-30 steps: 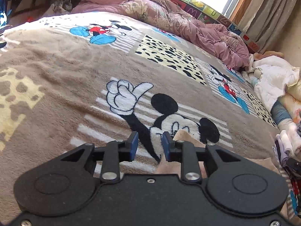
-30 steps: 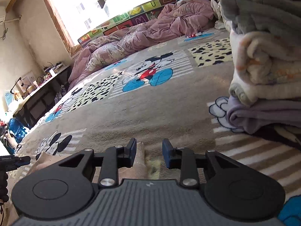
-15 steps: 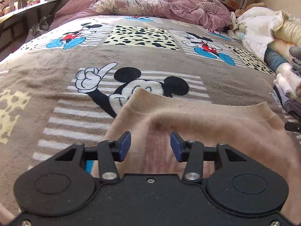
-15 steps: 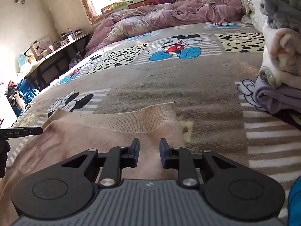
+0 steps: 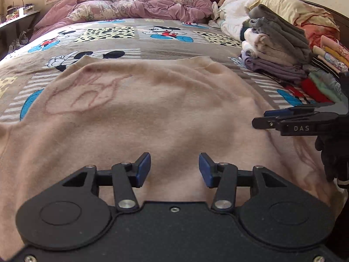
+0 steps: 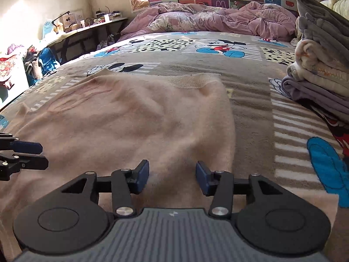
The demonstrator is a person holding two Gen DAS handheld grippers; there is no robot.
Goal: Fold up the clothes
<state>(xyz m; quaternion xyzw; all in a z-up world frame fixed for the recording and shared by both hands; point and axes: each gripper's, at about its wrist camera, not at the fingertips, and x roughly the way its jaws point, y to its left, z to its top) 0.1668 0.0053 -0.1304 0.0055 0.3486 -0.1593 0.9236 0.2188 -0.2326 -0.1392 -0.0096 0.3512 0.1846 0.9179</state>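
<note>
I had the pink sweater [image 5: 152, 113] spread flat on the bed [image 5: 174, 50], its ribbed hem toward the far edge. My left hand-held gripper [image 5: 174, 167] hung over its near part, partly open and empty. My right hand-held gripper [image 6: 172, 175] was opening over the sweater, gripping nothing. Folded clothes [image 5: 277, 50] were stacked along the bed's right edge.

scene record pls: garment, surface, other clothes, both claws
garment: beige knit sweater, spread flat, ribbed hem at far edge
surface: cartoon-print blanket on bed
folded stack: grey, cream and lilac clothes, right of sweater, apart from it
bedding: pink duvet, bunched at far end
left claw: over sweater, jaws apart, nothing between pads
right claw: over sweater's right part, jaws opening, nothing gripped
</note>
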